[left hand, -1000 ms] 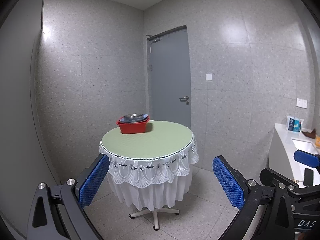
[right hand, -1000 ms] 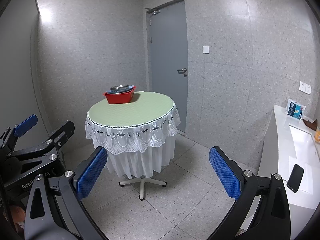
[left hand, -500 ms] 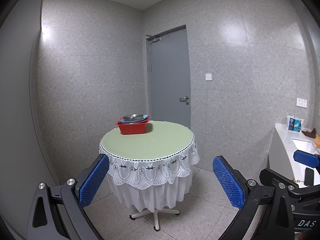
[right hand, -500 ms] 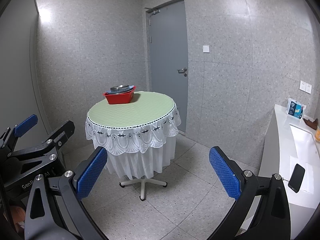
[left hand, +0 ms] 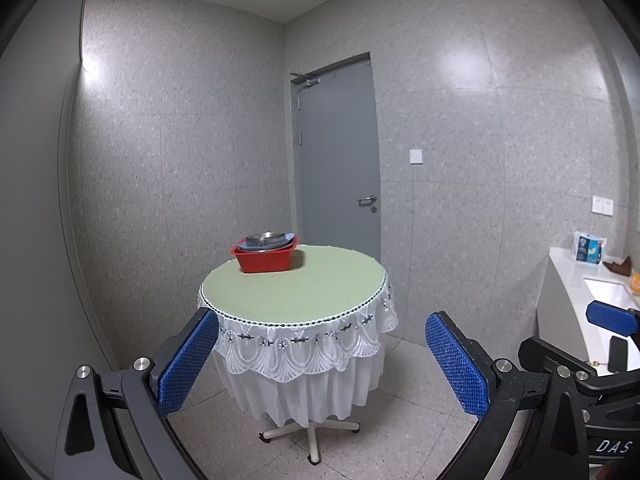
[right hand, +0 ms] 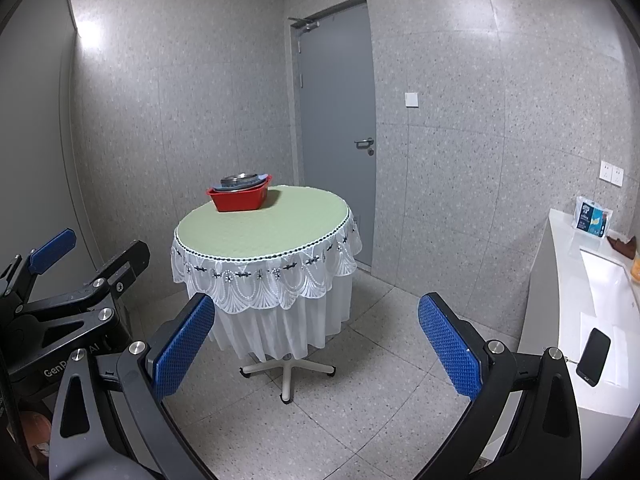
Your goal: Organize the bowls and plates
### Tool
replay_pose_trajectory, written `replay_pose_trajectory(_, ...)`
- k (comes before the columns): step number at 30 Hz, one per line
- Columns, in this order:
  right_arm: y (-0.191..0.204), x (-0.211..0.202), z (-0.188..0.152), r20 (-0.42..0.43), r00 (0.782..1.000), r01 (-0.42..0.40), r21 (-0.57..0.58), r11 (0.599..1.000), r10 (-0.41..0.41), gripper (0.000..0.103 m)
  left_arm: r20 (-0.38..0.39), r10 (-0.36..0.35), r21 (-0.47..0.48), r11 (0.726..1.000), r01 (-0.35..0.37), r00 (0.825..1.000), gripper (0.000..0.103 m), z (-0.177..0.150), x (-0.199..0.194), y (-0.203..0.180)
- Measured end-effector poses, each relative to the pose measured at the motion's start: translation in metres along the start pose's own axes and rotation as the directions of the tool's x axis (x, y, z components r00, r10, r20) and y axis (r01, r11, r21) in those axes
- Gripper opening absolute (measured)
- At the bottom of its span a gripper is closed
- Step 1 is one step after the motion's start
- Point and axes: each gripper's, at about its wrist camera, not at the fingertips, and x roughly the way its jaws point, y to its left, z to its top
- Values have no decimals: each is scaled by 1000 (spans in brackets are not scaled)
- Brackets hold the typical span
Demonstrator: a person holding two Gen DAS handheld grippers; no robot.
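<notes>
A red tub stands at the far left of a round table with a green top and white lace skirt. It holds stacked dishes: a metal bowl on bluish plates. The tub also shows in the right wrist view. My left gripper is open and empty, well short of the table. My right gripper is open and empty, also far from the table. The left gripper shows at the left edge of the right wrist view.
A grey door is behind the table. A white counter with a sink runs along the right wall; a phone and a tissue pack lie on it. The table's star base stands on speckled floor.
Both views have barely shifted; the table sits a touch lower in the left wrist view. Both grippers stay open.
</notes>
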Motion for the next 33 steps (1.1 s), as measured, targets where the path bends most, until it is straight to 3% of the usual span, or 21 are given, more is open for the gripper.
replay_pose_trajectory(33, 5, -10, -1, 8, 1000, -5, 6, 1000, 5, 103, 19, -6, 4, 1000, 6, 1000, 102, -3, -3, 13)
